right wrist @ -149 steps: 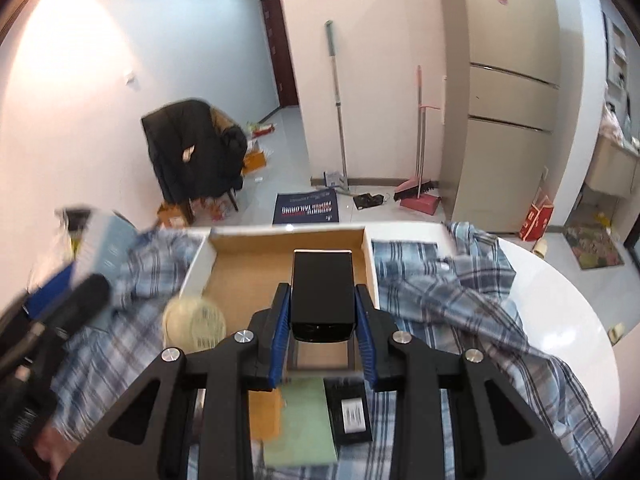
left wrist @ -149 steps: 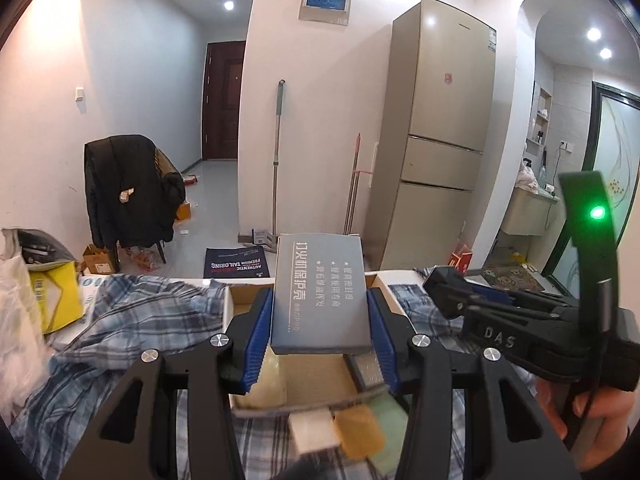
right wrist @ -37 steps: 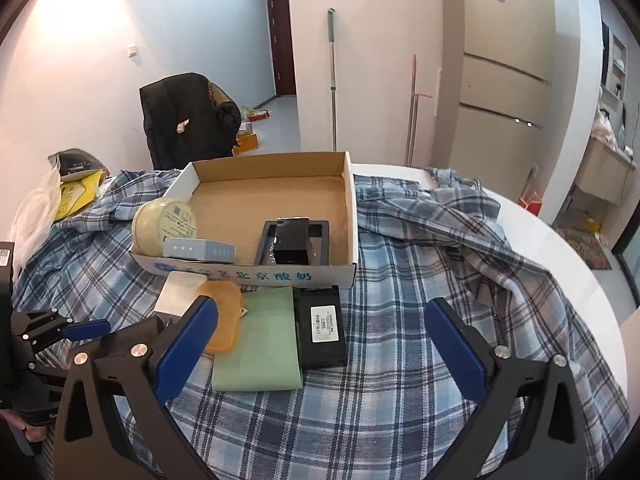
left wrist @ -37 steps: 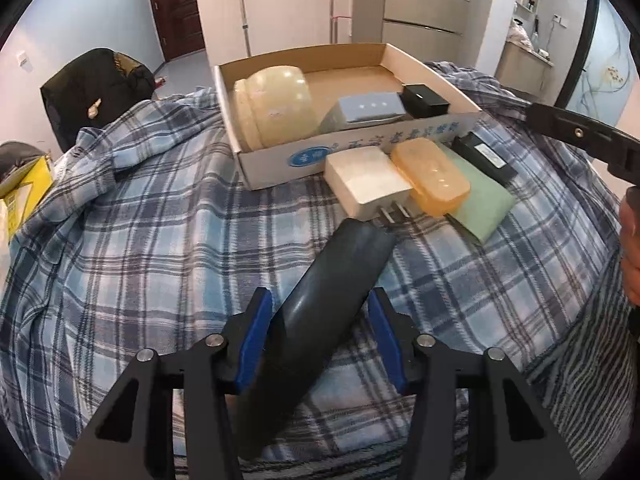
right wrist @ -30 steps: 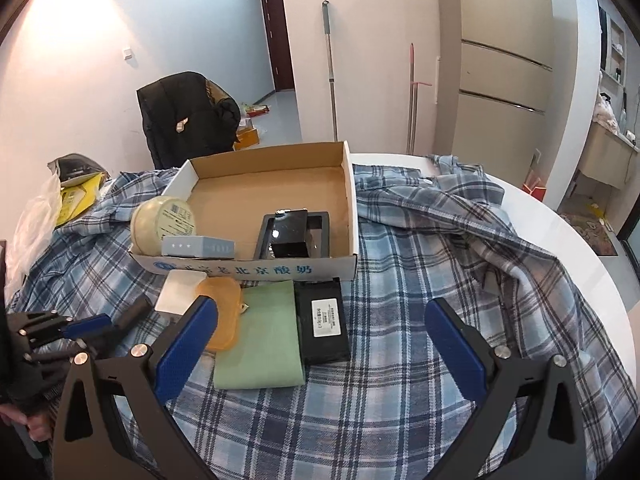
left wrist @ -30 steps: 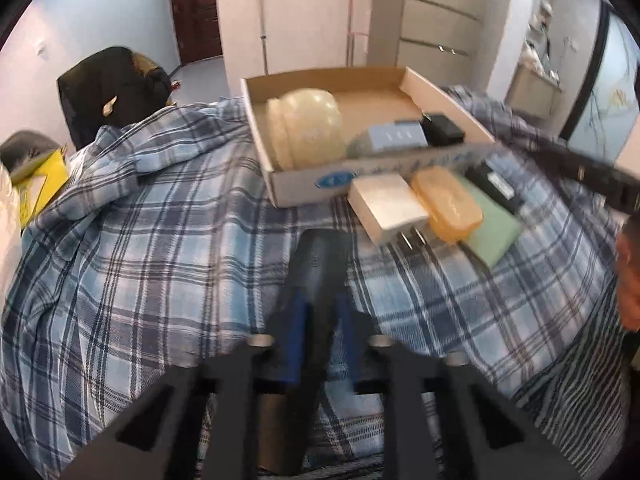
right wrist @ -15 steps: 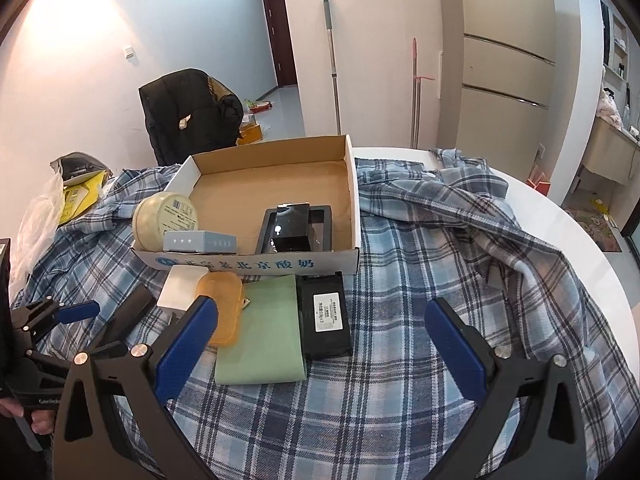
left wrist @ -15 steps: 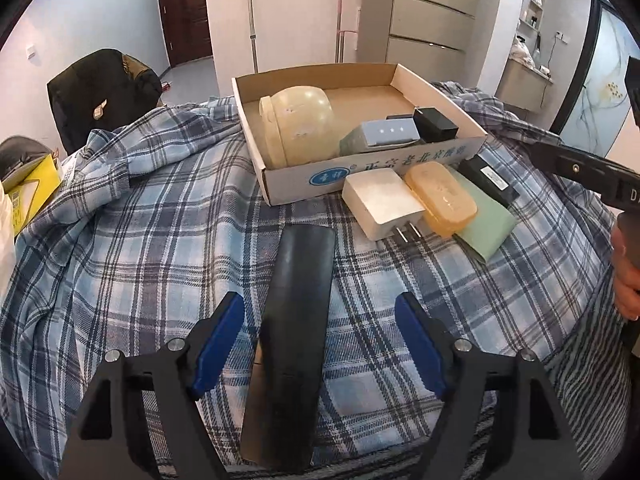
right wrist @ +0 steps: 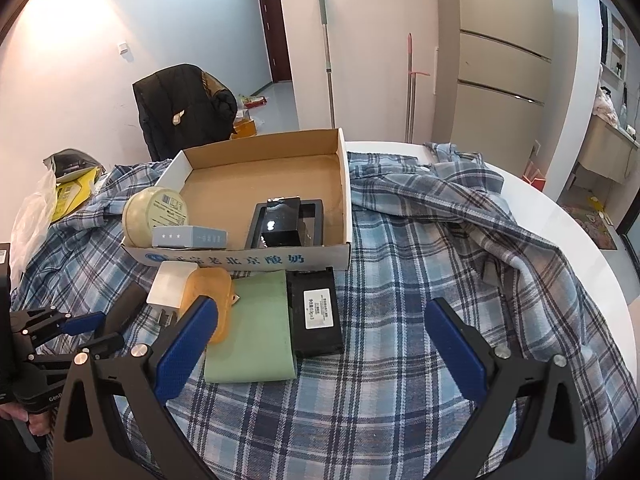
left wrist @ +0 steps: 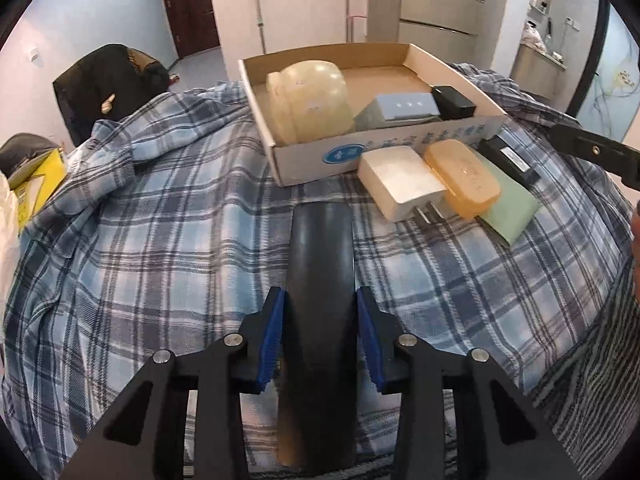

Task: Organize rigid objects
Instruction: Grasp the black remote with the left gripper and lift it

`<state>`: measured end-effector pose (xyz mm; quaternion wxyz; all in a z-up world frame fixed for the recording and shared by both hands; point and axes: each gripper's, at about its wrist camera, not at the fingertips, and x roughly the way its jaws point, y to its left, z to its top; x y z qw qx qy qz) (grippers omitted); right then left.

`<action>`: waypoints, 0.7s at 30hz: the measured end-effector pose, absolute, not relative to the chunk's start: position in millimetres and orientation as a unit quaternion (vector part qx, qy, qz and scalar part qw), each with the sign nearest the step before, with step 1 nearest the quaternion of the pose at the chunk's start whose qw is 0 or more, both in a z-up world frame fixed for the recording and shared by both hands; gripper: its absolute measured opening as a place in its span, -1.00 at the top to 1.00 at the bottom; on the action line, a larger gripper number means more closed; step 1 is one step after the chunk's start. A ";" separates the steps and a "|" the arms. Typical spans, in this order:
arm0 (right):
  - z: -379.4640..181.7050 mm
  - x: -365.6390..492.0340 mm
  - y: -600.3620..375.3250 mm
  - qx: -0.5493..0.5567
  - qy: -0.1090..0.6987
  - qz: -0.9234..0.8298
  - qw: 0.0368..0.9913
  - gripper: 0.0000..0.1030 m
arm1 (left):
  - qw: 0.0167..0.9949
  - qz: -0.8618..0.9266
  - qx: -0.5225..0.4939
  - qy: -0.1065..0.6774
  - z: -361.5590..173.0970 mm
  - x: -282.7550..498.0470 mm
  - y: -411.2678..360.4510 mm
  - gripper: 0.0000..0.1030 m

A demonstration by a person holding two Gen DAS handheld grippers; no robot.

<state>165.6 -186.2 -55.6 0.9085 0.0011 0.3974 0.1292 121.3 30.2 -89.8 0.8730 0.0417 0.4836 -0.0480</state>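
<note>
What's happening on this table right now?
A person with a gripper in each hand is sorting small items into an open cardboard box on a plaid cloth. The left gripper is closing around a long dark curved case lying on the cloth; its pads look just short of touching it. The right gripper hangs wide open and empty above a green flat pad and a black labelled battery that lie outside the box.
</note>
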 end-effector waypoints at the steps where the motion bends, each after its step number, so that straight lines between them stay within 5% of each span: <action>1: -55.7 166.1 -187.2 0.001 0.398 0.127 0.908 -1.00 | 0.874 -0.045 0.040 0.482 -89.0 121.3 31.5 0.25; 21: -57.7 166.3 -187.4 0.000 0.403 0.126 0.906 -1.00 | 0.897 0.026 -0.086 0.432 -69.1 120.7 82.3 0.25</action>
